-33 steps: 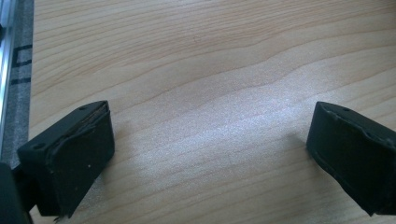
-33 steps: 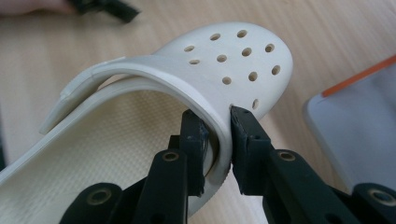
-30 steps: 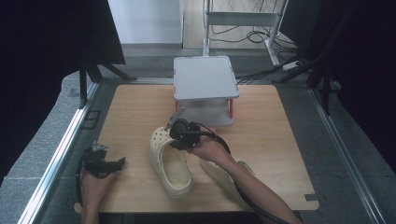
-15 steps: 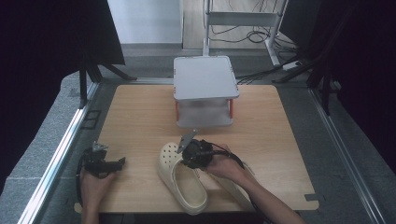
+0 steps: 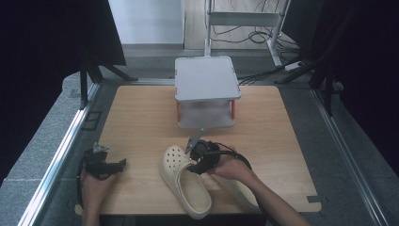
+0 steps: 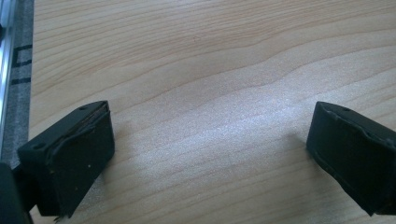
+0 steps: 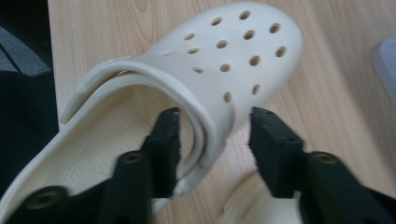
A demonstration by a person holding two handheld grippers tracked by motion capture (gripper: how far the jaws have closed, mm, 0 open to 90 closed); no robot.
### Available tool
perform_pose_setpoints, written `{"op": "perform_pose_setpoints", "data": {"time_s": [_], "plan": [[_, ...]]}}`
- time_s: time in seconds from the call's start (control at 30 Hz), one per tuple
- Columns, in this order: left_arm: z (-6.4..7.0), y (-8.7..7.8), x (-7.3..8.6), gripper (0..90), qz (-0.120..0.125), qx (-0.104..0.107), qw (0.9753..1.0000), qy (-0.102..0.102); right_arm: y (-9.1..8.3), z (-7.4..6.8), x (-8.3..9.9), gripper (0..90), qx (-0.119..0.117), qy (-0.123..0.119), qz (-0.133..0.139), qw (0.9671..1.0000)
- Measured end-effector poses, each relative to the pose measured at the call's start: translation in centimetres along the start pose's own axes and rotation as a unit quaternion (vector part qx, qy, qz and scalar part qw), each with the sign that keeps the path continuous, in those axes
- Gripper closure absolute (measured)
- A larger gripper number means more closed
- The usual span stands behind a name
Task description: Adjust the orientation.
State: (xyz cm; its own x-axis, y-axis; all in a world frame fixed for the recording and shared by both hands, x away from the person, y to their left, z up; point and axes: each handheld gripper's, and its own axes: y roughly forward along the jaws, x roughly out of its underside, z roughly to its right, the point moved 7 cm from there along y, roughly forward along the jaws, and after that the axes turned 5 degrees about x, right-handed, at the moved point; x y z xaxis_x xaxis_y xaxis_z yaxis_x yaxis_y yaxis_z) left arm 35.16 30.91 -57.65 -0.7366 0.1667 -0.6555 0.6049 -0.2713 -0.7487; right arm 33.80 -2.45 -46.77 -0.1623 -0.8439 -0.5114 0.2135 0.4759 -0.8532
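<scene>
Cream-coloured and full of round holes, the clog (image 5: 184, 181) lies on the wooden table (image 5: 141, 122) near its front edge, toe pointing away from the person, heel end close to the edge. The right gripper (image 5: 196, 160) sits at the clog's side wall by the opening. From above, the hand (image 5: 230, 167) and the gripper body cover that spot, so the grip itself is hard to make out there. The right gripper view settles it: one jaw stands inside the shoe and the other outside, straddling the side wall and strap, with a visible gap between the outer jaw and the wall, so the claw is released rather than clenched. That view also catches a pale edge of a second clog (image 7: 243, 207) at the bottom, cut off by the frame; from above this second clog (image 5: 235, 190) is mostly hidden under the person's right forearm.

The left gripper (image 5: 104, 165) rests at the table's front left corner, well apart from the shoes. Its own view shows the two jaws spread wide over bare wood, grasping nothing, with a strip of metal rail (image 6: 7, 70) at the left edge. A grey box on orange legs (image 5: 207, 92) stands at the far side of the table.
</scene>
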Motion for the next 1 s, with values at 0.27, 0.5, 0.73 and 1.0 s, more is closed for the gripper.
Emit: {"op": "perform_pose_setpoints", "data": {"time_s": [0.27, 0.5, 0.73, 1.0], "plan": [[0.0, 0.0, 0.0, 0.9, 0.0, 0.0, 1.0, 0.0, -3.3, 2.1, 0.1, 29.1, 0.016, 0.05, 0.026, 0.9983], [0.0, 0.0, 0.0, 0.9, -0.001, 0.0, 1.0, 0.0, -6.4, 4.3, 1.8, 28.1, 0.046, 0.097, 0.04, 0.9933], [0.0, 0.0, 0.0, 0.9, -0.001, 0.0, 1.0, 0.0, -8.7, 5.8, 5.6, 24.1, 0.067, 0.151, 0.037, 0.9855], [0.0, 0.0, 0.0, 0.9, 0.0, 0.0, 1.0, 0.0, -10.0, 5.8, 10.7, 21.4, 0.078, 0.182, 0.025, 0.9799]]}}
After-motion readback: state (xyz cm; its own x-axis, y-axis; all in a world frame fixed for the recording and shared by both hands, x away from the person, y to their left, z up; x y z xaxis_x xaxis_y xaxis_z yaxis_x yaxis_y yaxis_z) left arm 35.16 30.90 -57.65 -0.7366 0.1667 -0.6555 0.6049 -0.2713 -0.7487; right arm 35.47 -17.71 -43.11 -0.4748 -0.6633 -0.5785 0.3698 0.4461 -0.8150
